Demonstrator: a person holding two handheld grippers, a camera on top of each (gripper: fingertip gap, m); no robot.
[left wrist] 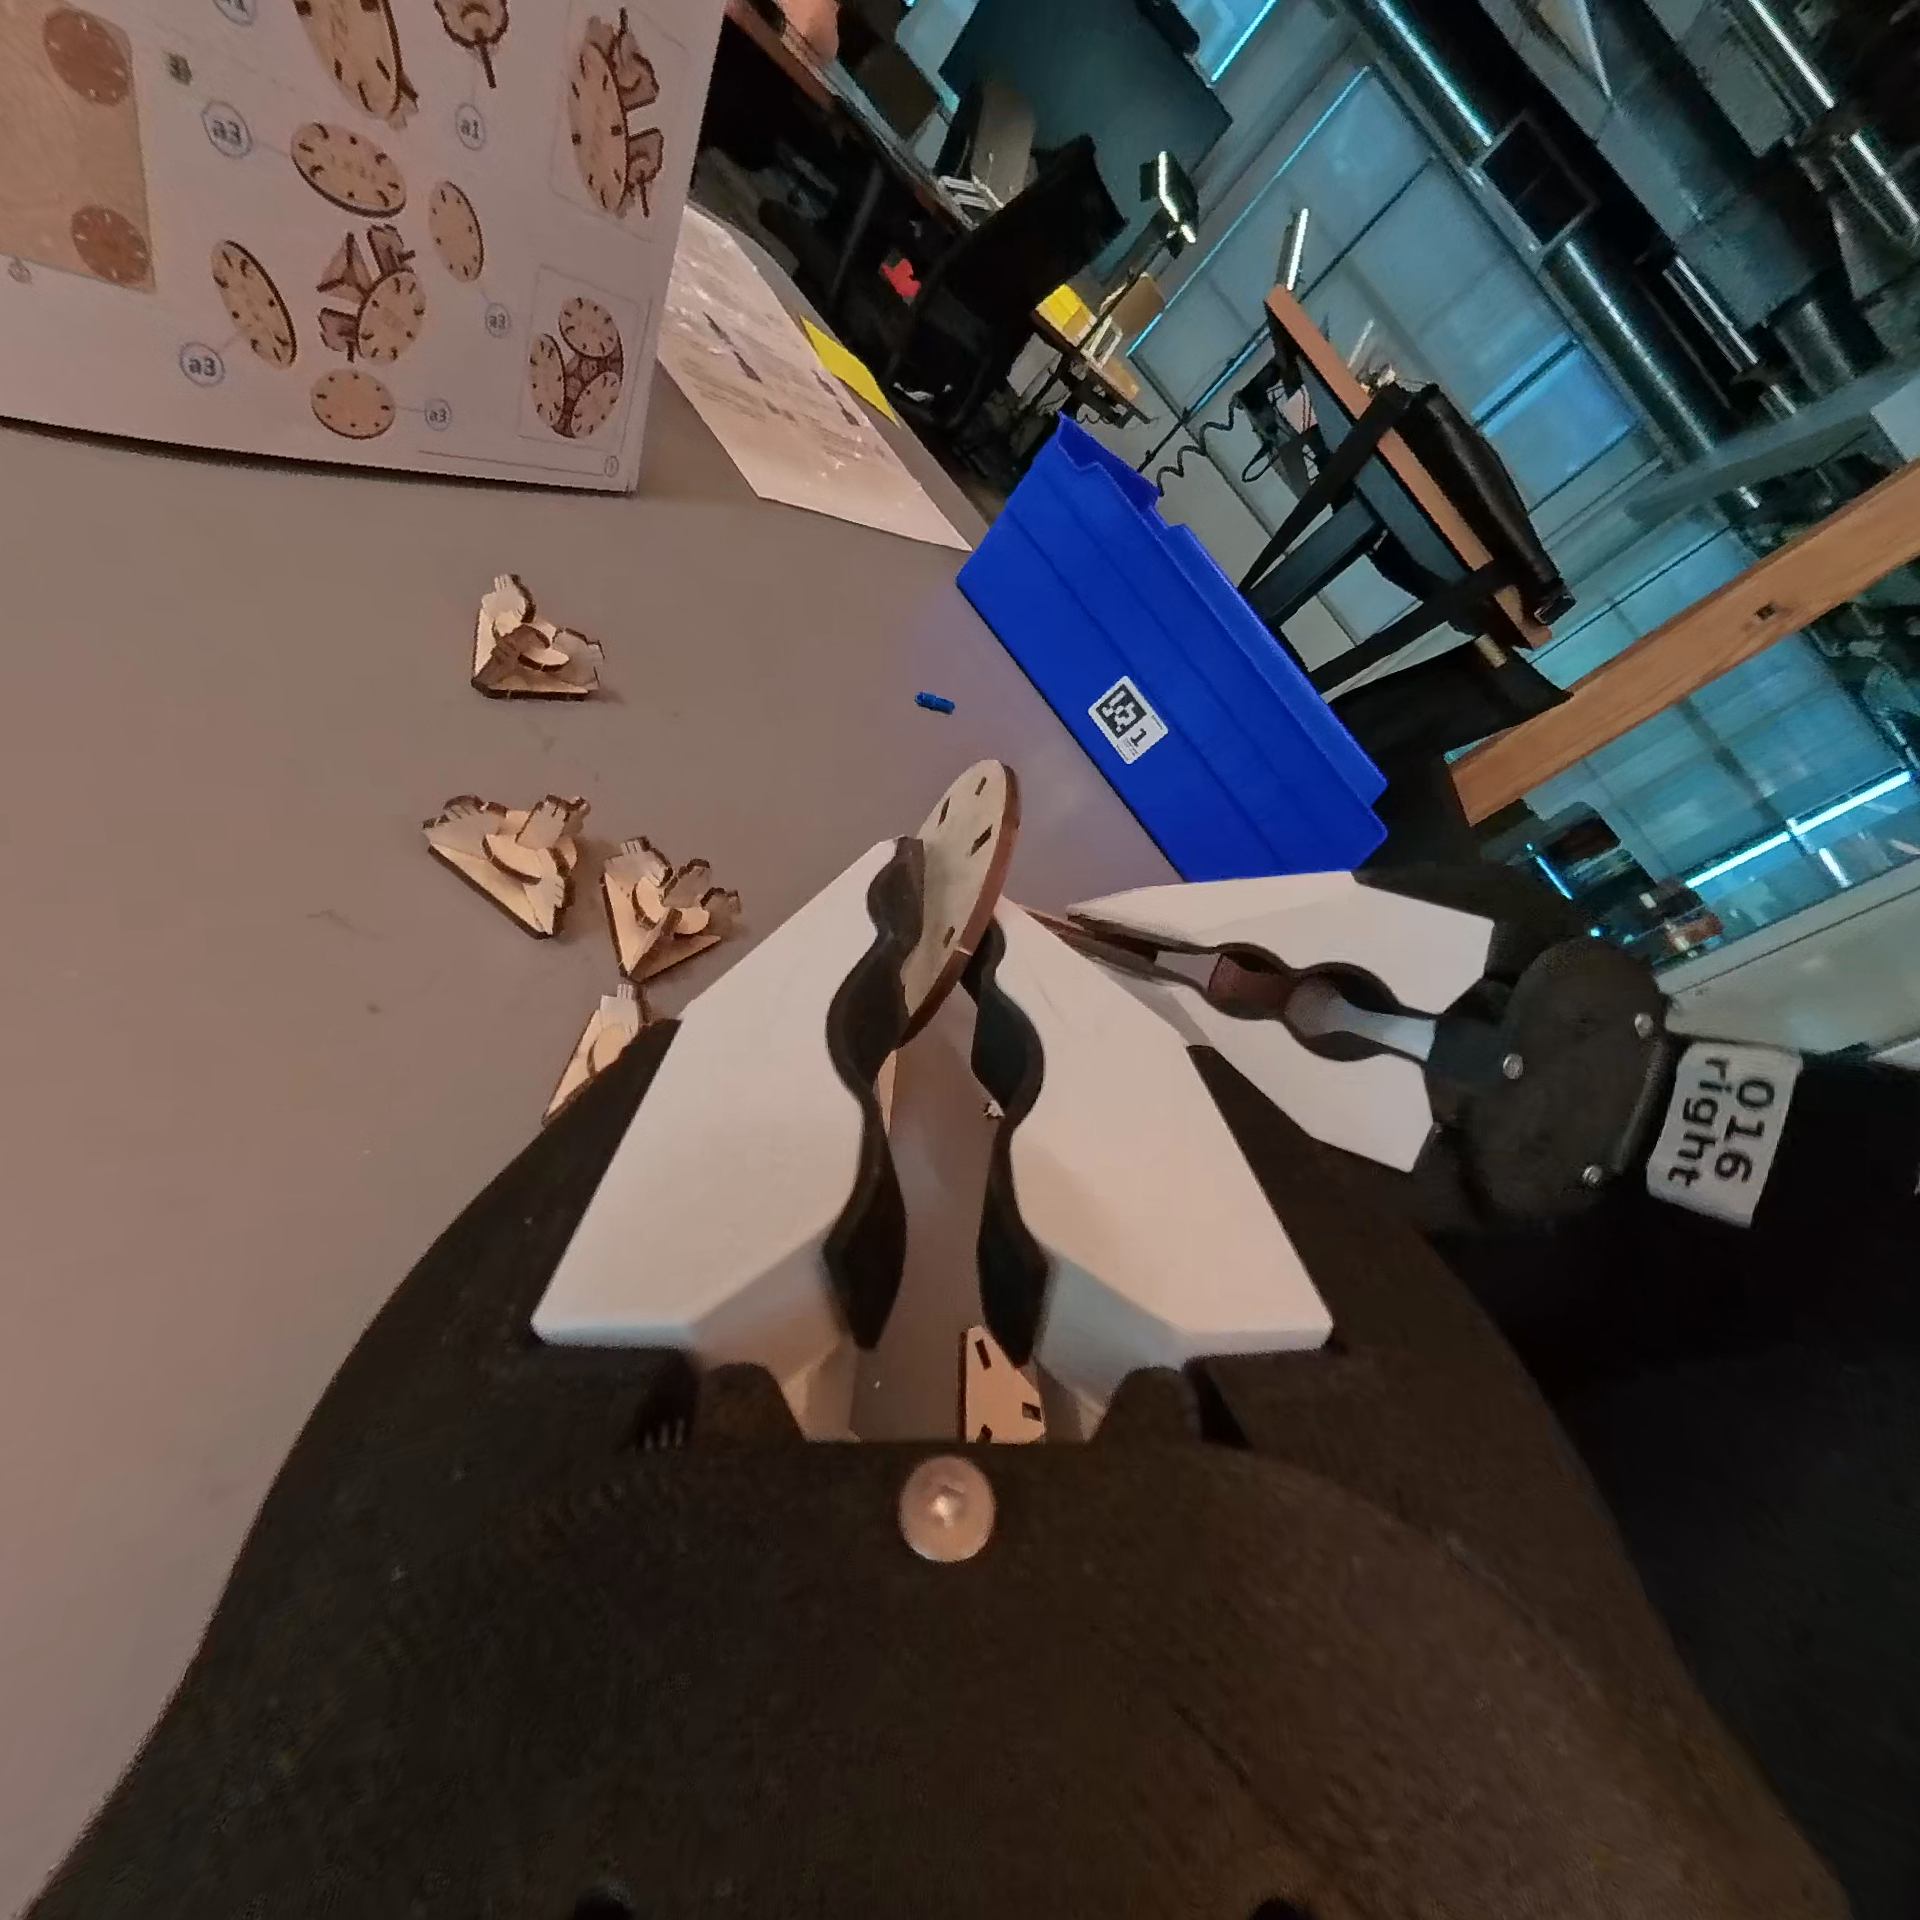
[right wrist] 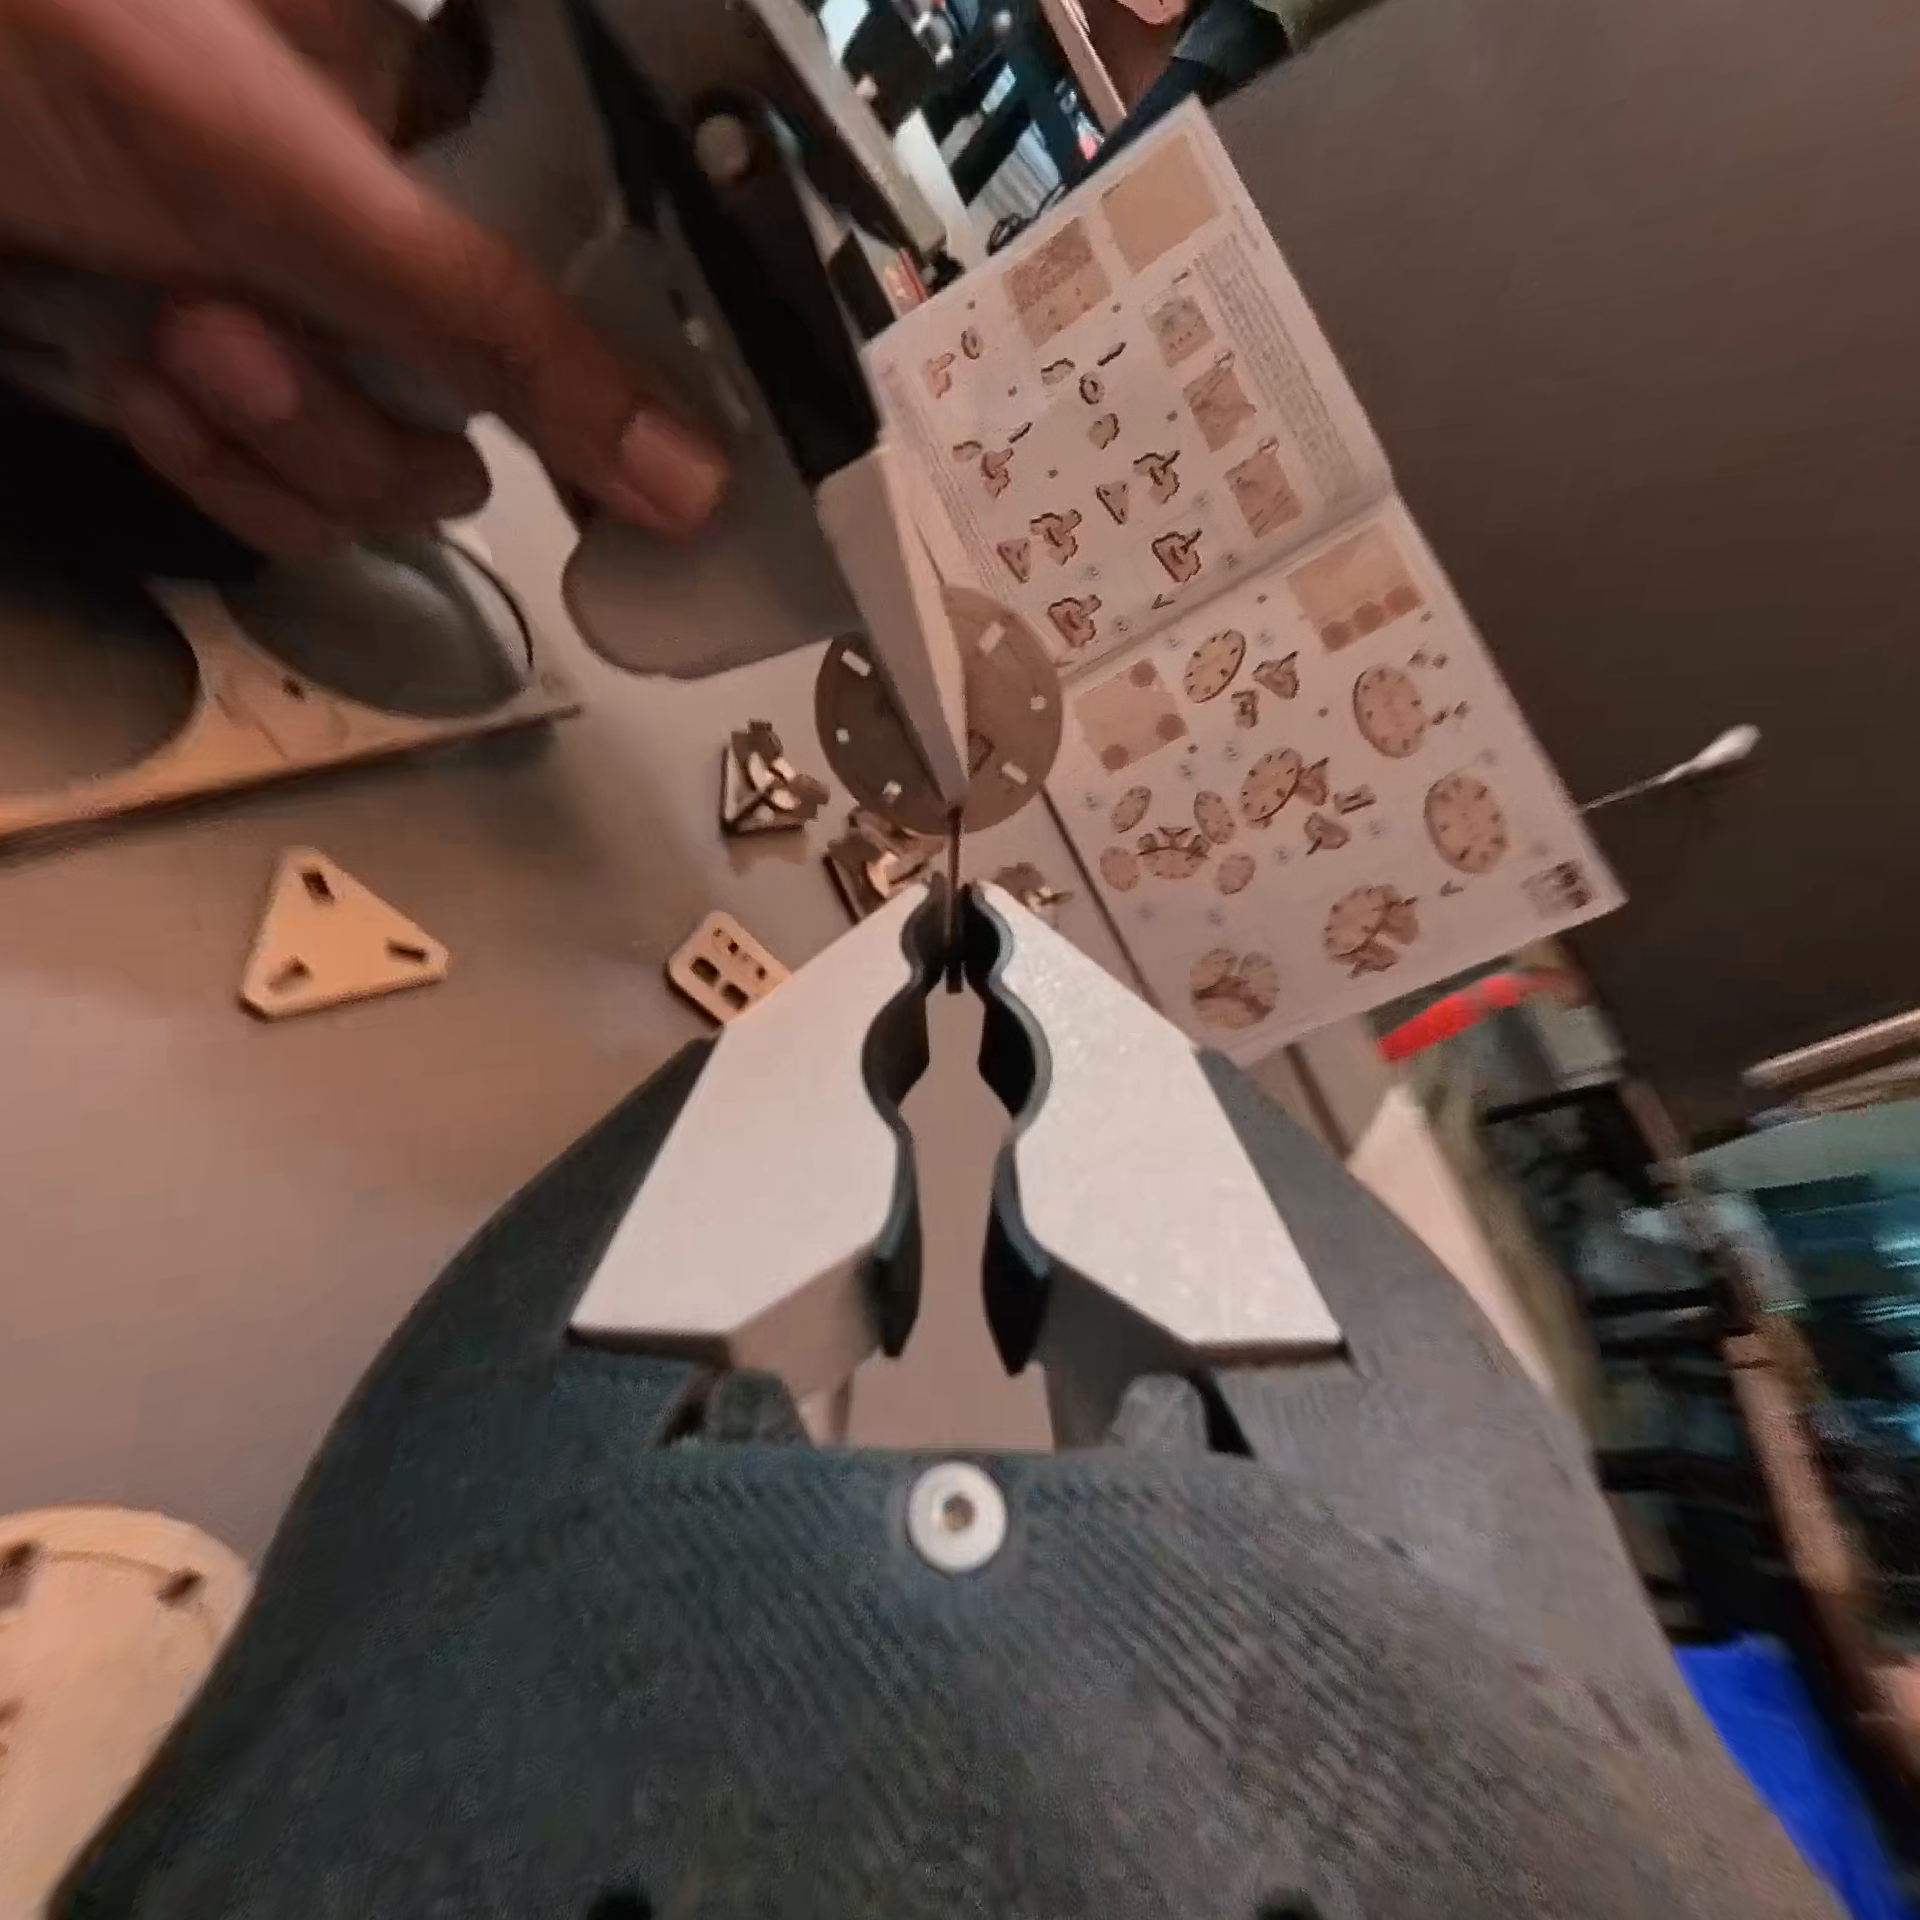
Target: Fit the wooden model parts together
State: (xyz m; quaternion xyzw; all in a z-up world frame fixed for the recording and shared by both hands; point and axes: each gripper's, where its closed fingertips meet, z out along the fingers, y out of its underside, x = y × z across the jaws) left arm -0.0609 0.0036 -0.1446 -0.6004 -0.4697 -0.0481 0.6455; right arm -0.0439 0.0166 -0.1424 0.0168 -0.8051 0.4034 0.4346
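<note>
left gripper point(left wrist: 951, 914) jaws clamping disc point(left wrist: 961, 883) | right gripper point(right wrist: 948, 935) jaws pinching thin wooden piece point(right wrist: 951, 883) edge-on at disc rim, frame centre | risk: tab missing slot, piece slipping or snapping

I log four items bearing writing or marks.

1. The open instruction sheet point(left wrist: 343, 239) on the grey table point(left wrist: 208, 1039) carries small circled part codes beside its drawings of wooden pieces. In the right wrist view the same sheet is too blurred for me to read.
2. A white sticker point(left wrist: 1127, 719) on the side wall of the blue bin point(left wrist: 1195, 582) bears a square black-and-white marker and one character beneath it.
3. A white label point(left wrist: 1720, 1132) on the black body of the right gripper point(left wrist: 1075, 914) bears two short printed lines, legible.
4. A second printed sheet point(left wrist: 790, 416) lies beyond the first; its print is too small for me to make out.
</note>
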